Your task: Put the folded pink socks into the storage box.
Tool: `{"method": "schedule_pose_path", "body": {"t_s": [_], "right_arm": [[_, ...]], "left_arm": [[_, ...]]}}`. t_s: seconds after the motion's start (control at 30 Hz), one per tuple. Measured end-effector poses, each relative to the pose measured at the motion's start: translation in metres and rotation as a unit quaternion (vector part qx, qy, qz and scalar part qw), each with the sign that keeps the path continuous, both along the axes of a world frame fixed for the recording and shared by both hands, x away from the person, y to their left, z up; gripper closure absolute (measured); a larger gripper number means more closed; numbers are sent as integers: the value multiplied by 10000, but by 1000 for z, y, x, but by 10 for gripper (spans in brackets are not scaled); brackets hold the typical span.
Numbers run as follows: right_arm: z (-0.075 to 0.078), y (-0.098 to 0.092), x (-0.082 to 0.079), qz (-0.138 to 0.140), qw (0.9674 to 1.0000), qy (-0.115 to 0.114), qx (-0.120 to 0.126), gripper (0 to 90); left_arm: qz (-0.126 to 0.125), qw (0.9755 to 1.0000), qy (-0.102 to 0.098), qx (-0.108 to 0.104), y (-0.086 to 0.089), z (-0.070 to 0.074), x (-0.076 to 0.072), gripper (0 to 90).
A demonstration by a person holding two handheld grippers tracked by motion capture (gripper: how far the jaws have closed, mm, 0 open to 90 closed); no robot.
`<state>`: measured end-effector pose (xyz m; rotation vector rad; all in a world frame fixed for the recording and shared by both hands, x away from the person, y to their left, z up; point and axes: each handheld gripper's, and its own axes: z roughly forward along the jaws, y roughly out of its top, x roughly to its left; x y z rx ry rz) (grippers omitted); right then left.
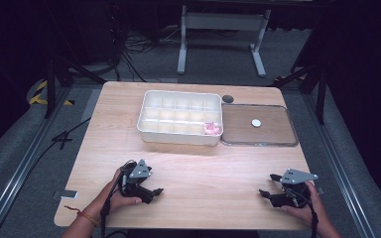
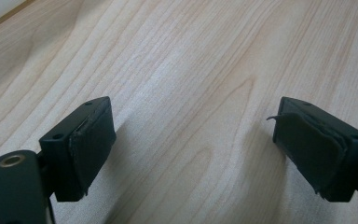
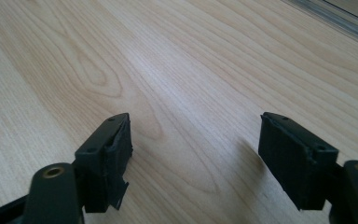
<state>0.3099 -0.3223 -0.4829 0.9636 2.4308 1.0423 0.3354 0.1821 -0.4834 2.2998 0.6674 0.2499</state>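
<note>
Item: white compartment tray (image 1: pixel 180 118), upper centre of the high view, long axis running left to right, a pink piece (image 1: pixel 212 128) in its lower-right cell — beside it to the right a clear flat lid (image 1: pixel 258 125) bearing a small white disc (image 1: pixel 256 122). Left gripper (image 1: pixel 151 191), lower left, and right gripper (image 1: pixel 268 187), lower right, both rest low over bare wooden table (image 1: pixel 203 173) — jaws apart, nothing between. Pink piece lies up-frame of both, well apart; the right gripper looks slightly nearer.
</note>
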Motion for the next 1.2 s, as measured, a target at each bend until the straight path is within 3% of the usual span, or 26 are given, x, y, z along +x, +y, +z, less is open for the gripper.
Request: {"method": "schedule_pose_path", "body": {"t_s": [0.1,1.2], "right_arm": [[-3,-6,0,-83,9997,75,198,231],[-4,-8,0,-284,9994,78,156,191]], "left_arm": [[9,10000,9,-3,0,0,0,129],[-17,10000,19,27,0,0,1,123]]}}
